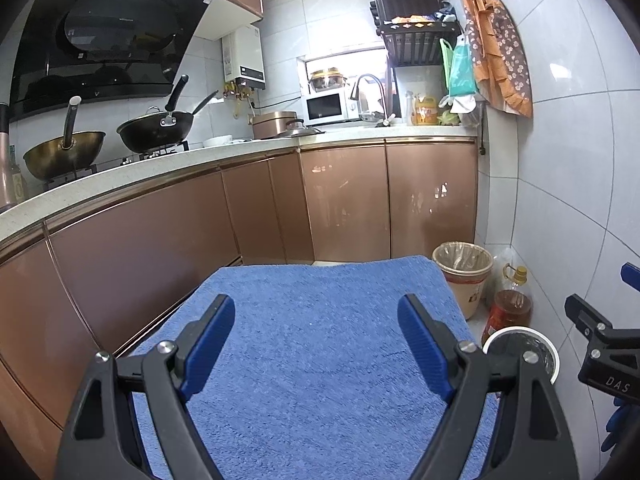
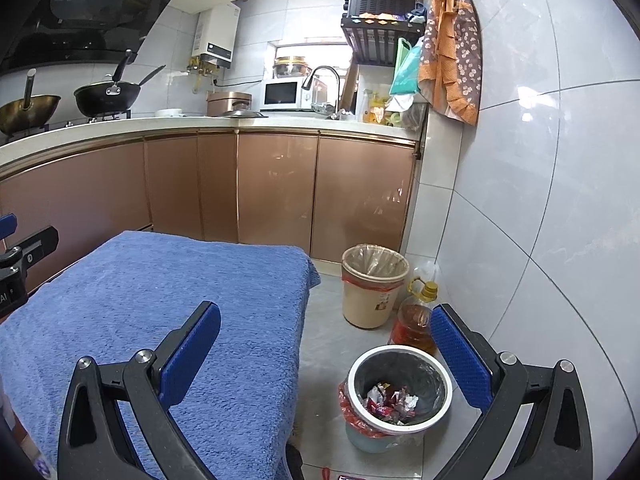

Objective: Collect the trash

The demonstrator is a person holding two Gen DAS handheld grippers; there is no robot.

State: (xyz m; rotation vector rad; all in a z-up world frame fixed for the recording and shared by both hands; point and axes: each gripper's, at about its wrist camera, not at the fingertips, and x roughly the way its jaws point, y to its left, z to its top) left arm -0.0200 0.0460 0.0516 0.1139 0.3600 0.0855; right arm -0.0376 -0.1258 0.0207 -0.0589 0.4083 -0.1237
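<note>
A small white-rimmed trash bin point(image 2: 400, 390) stands on the floor right of the table, with several crumpled red and white wrappers point(image 2: 390, 400) inside. In the left wrist view only its rim point(image 1: 520, 334) shows. My right gripper point(image 2: 328, 352) hangs open above the table's right edge and the bin, nothing between its blue pads. My left gripper point(image 1: 316, 342) is open over the blue towel point(image 1: 320, 340), empty. The towel point(image 2: 180, 300) covers the table and carries no trash that I can see. The right gripper's black frame point(image 1: 604, 348) shows at the right edge of the left wrist view.
A taller beige bin point(image 2: 374, 286) with a clear liner stands by the cabinets. A bottle of oil point(image 2: 416, 320) sits between the two bins, against the tiled wall. Copper cabinet doors point(image 2: 276, 184) and a counter with woks, a microwave and a sink run behind the table.
</note>
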